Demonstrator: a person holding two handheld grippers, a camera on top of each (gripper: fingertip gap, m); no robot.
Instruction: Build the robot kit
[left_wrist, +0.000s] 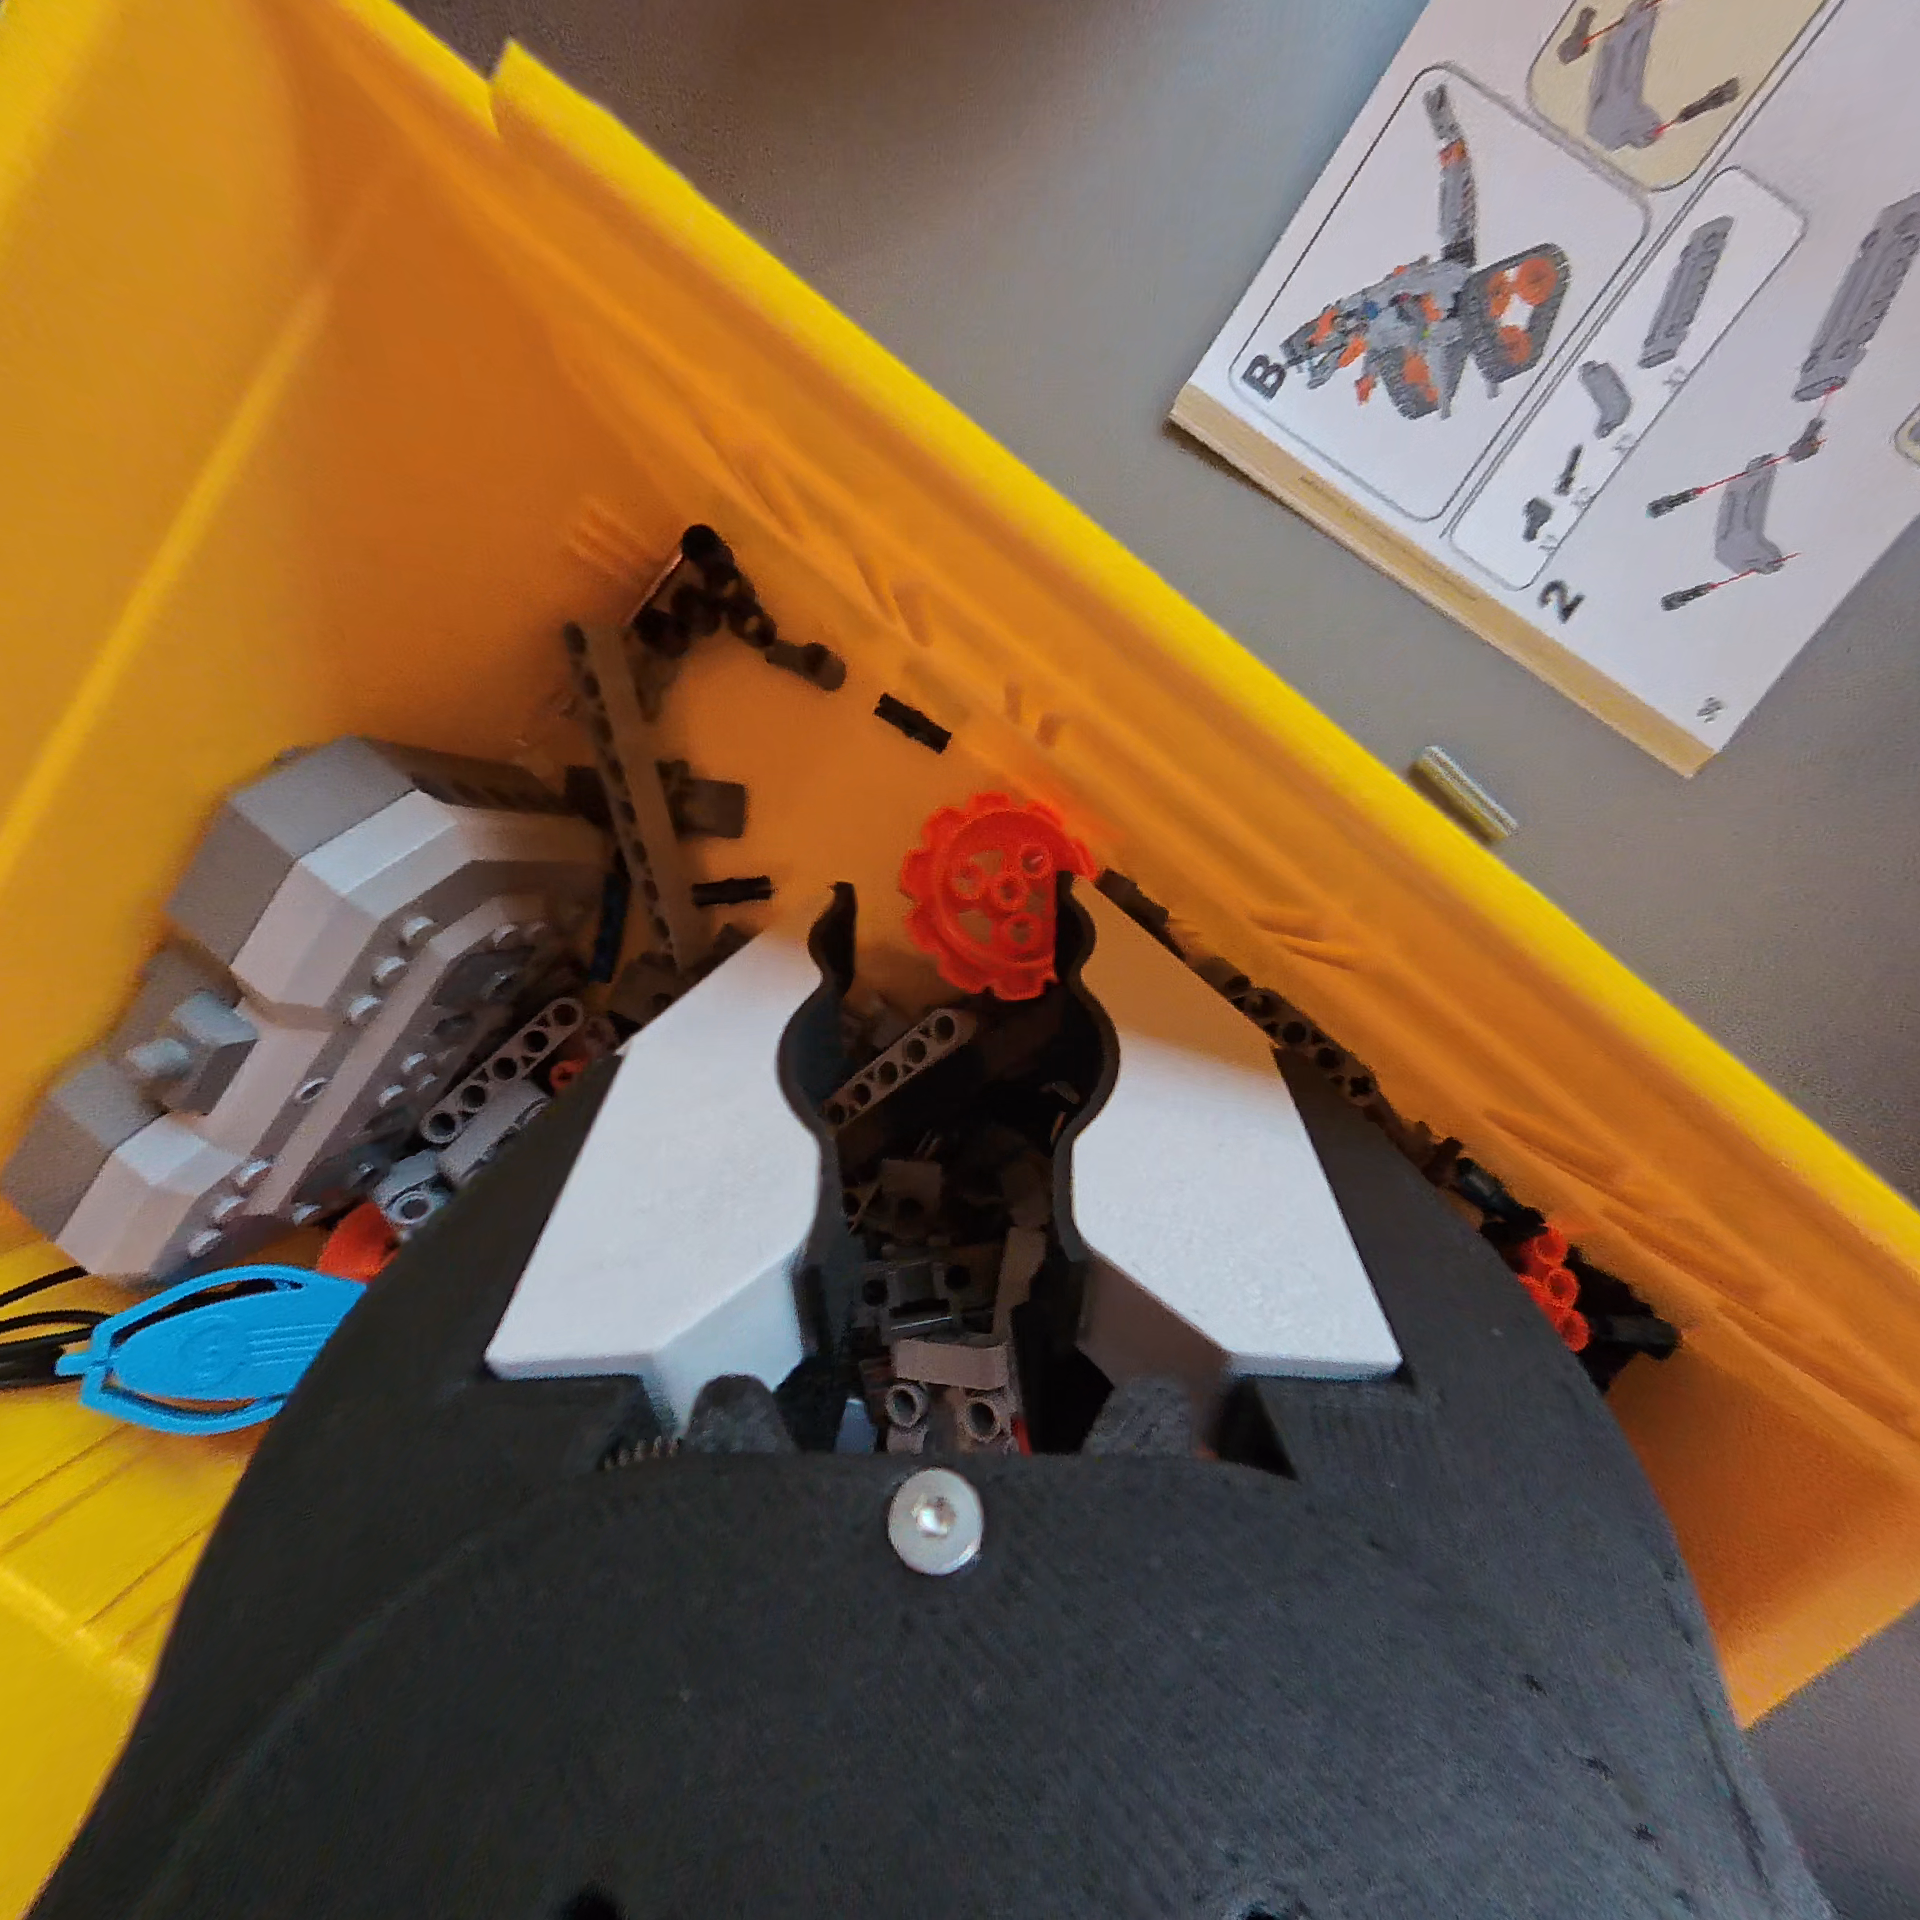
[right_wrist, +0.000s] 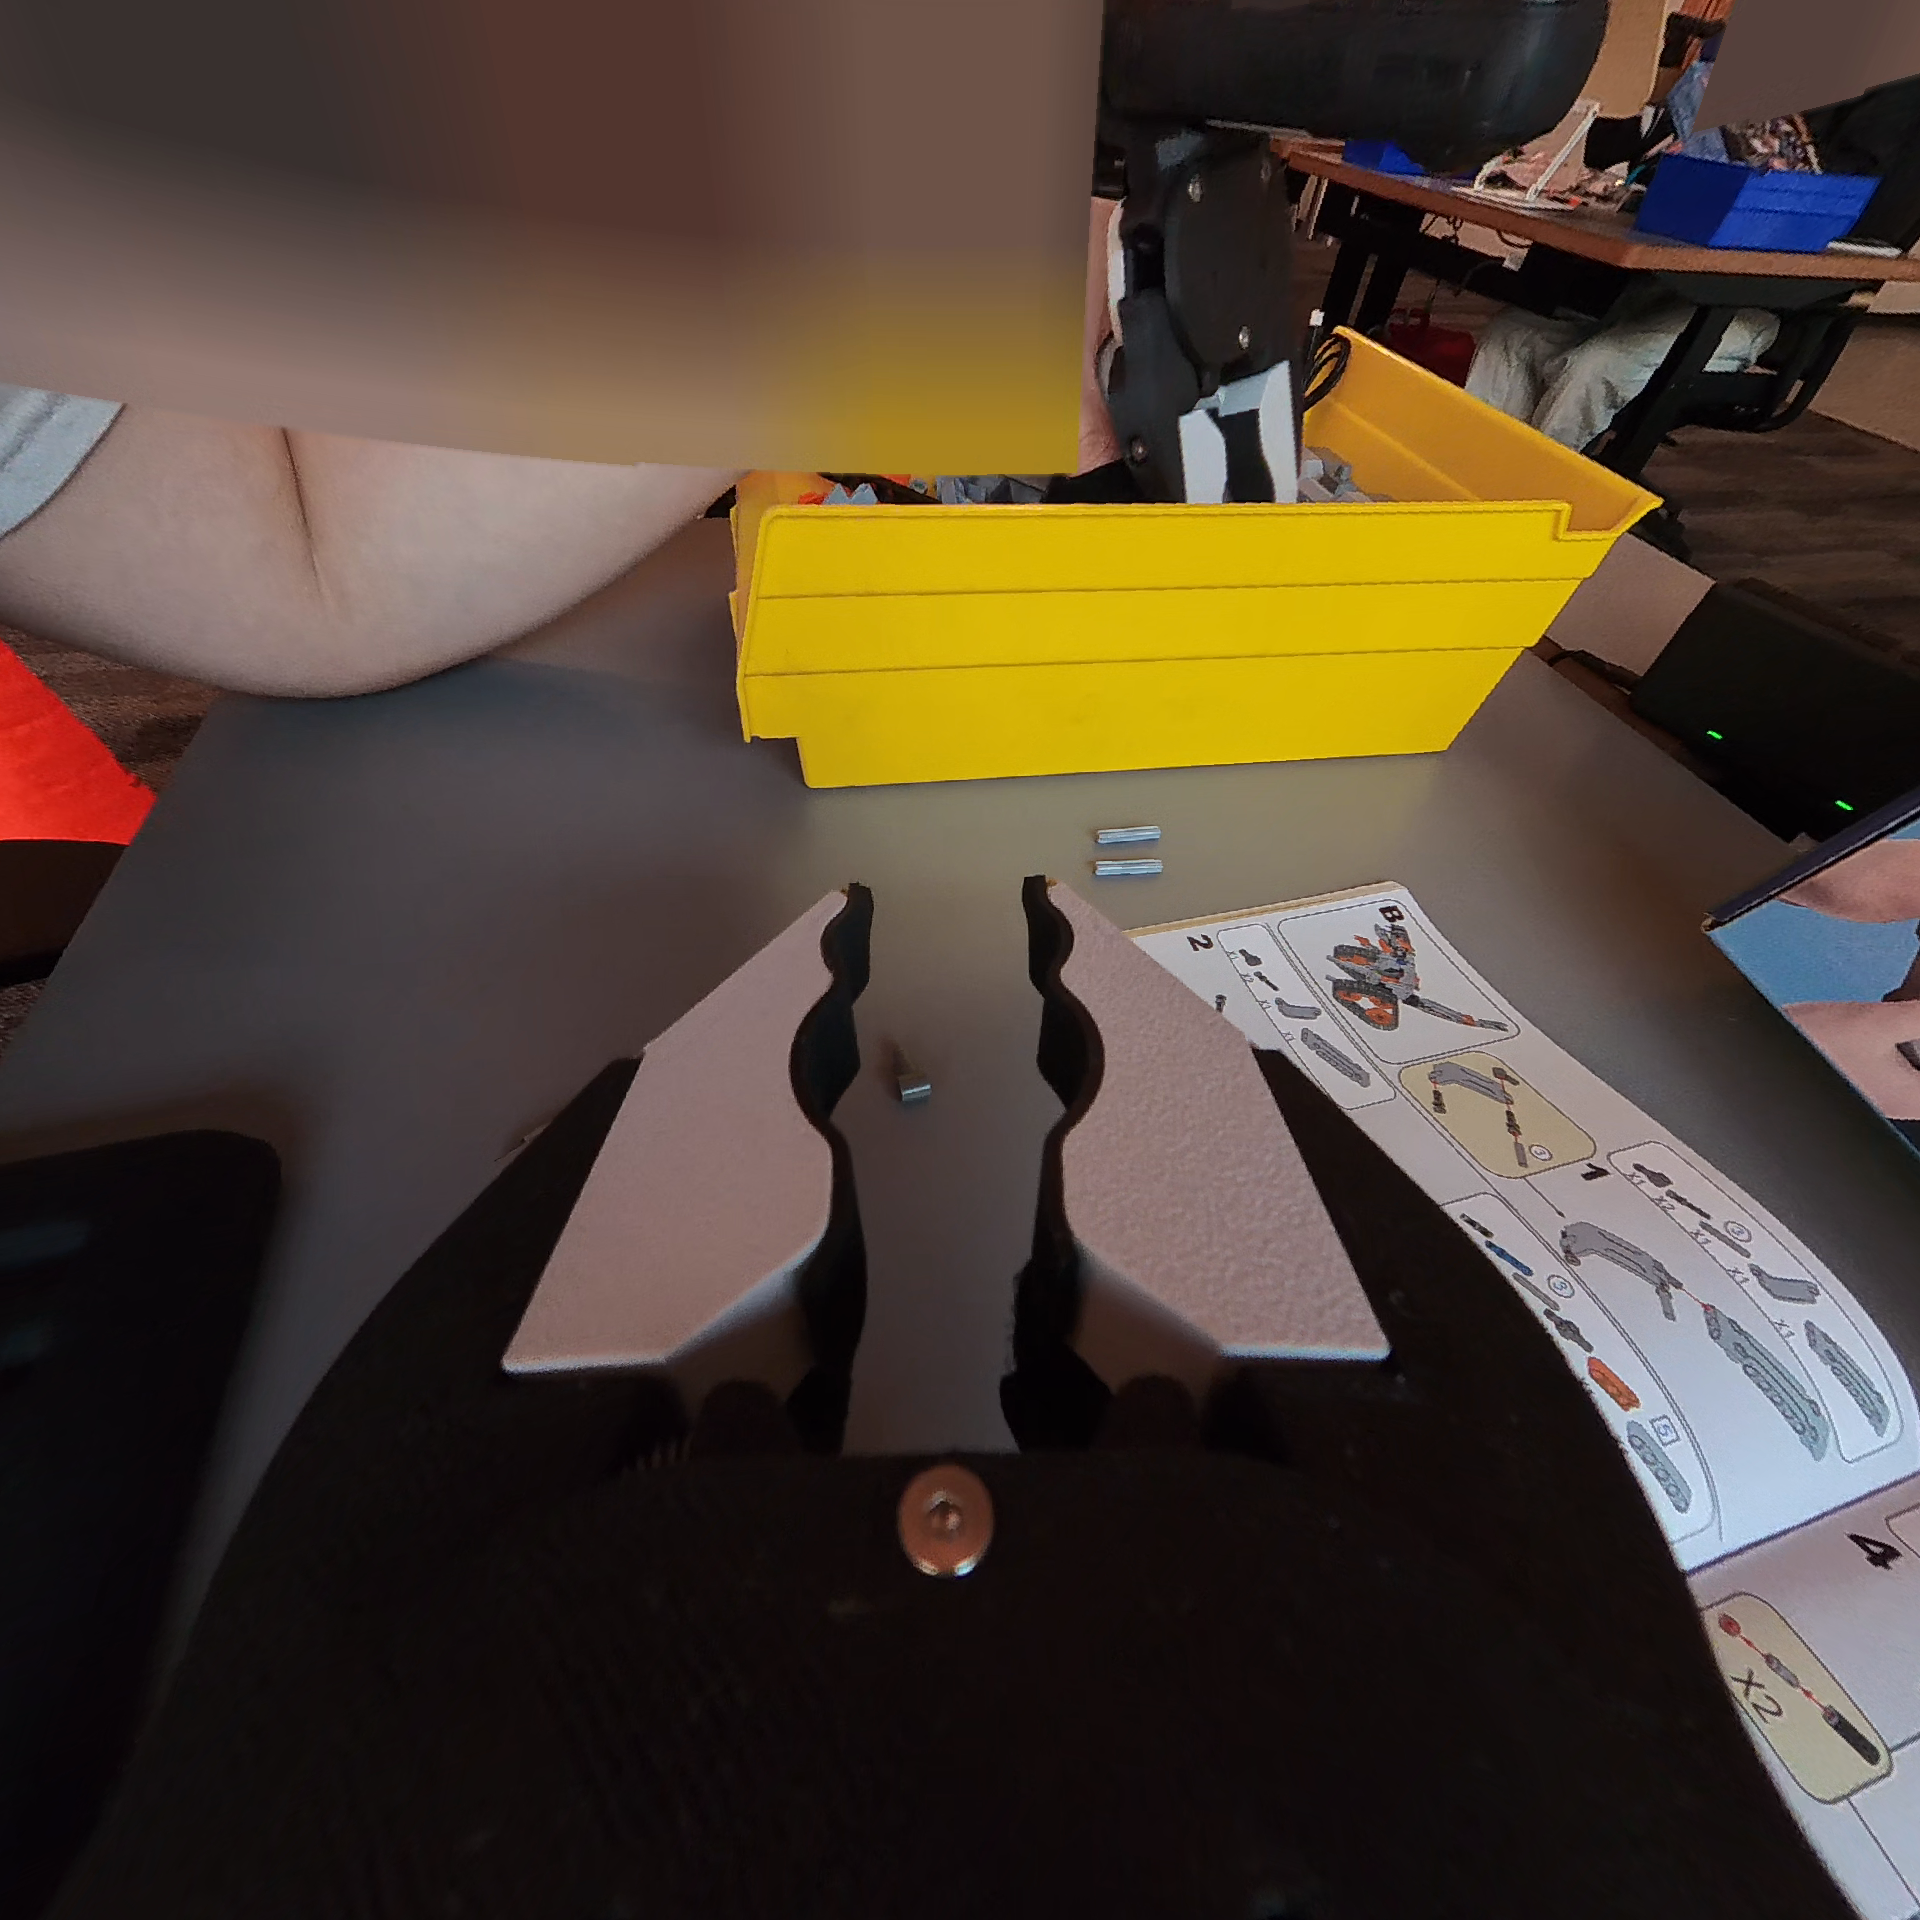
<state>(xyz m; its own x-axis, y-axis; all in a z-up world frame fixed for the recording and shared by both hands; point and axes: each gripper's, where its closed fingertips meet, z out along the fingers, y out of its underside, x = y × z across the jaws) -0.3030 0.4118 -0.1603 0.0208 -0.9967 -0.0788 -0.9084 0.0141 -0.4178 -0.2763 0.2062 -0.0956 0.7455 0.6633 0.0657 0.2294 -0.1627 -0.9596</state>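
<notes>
Grey surface beneath a yellow bin of building parts: left claw, jaws parted and empty, reaches in with a red gear touching its right tip, while right claw hovers open above a small grey peg.

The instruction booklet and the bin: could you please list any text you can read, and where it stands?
Instruction booklet: printed step marks and part counts, not quoted here.
Blue plastic tool: embossed mark, too blurred to read.
Yellow bin: no writing visible.
</notes>
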